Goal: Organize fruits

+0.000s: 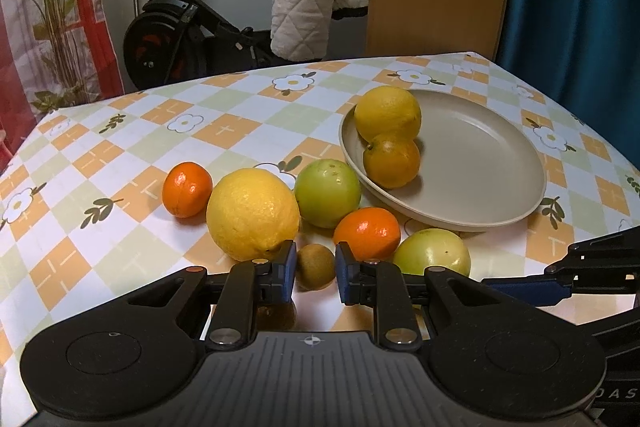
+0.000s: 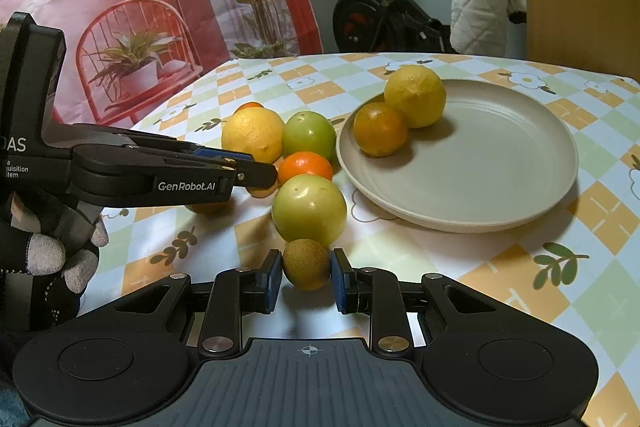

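L tool [image 1: 315, 261] clenched down narrow, w/ a small kiwi [image 1: 315, 265] in the gap. Pads look to touch it both sides, low over the desk [image 1: 120, 155]. R tool [image 2: 305, 269] likewise clenched, grasping a 2nd kiwi [image 2: 307, 261], which sits just in front of a green fruit [image 2: 309, 209].

Plate [image 1: 480, 163] is toward the desk's right-rear and has 2 fruits at its left edge: a lemon [image 1: 387, 113] and, touching it on the near side, an orange [image 1: 392, 159].

Loose on the desk left of the plate, bunched close: big lemon [image 1: 253, 213], mandarin [image 1: 187, 189] on its left, green apple-like fruit [image 1: 327, 193] against the plate rim, 2nd mandarin [image 1: 367, 233] in front of that.

From the R cam, a gloved hand [image 2: 60, 251] holds the L tool, tip near the big lemon.
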`<control>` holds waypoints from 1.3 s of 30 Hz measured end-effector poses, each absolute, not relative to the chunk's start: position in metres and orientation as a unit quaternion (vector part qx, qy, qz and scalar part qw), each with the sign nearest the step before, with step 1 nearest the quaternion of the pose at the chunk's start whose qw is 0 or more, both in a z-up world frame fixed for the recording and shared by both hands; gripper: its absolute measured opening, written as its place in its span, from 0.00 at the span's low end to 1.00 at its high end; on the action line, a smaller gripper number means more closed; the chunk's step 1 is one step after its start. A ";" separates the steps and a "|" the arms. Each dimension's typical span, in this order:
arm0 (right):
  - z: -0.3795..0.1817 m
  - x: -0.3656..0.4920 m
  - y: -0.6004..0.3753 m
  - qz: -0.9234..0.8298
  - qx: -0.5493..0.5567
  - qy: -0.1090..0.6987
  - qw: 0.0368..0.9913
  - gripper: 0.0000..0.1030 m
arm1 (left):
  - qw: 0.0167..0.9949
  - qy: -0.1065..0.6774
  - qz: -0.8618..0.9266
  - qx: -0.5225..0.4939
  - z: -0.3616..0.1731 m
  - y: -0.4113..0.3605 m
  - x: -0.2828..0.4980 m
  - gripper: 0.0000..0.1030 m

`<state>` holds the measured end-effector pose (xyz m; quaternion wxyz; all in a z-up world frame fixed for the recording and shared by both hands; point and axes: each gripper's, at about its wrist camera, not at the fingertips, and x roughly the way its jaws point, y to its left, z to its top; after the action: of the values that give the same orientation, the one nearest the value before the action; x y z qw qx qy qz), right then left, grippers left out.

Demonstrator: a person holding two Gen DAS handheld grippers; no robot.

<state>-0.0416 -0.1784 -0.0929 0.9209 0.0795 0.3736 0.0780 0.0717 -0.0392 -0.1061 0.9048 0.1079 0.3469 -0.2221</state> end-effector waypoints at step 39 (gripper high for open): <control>-0.094 -0.043 -0.187 0.069 0.092 0.367 0.923 0.23 | 0.908 0.348 -0.207 0.111 -0.104 -0.036 0.072 0.39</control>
<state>-0.0430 -0.1866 -0.0935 0.9231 0.0915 0.3672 0.0686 0.0720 -0.0355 -0.1043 0.9078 0.1114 0.3475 -0.2068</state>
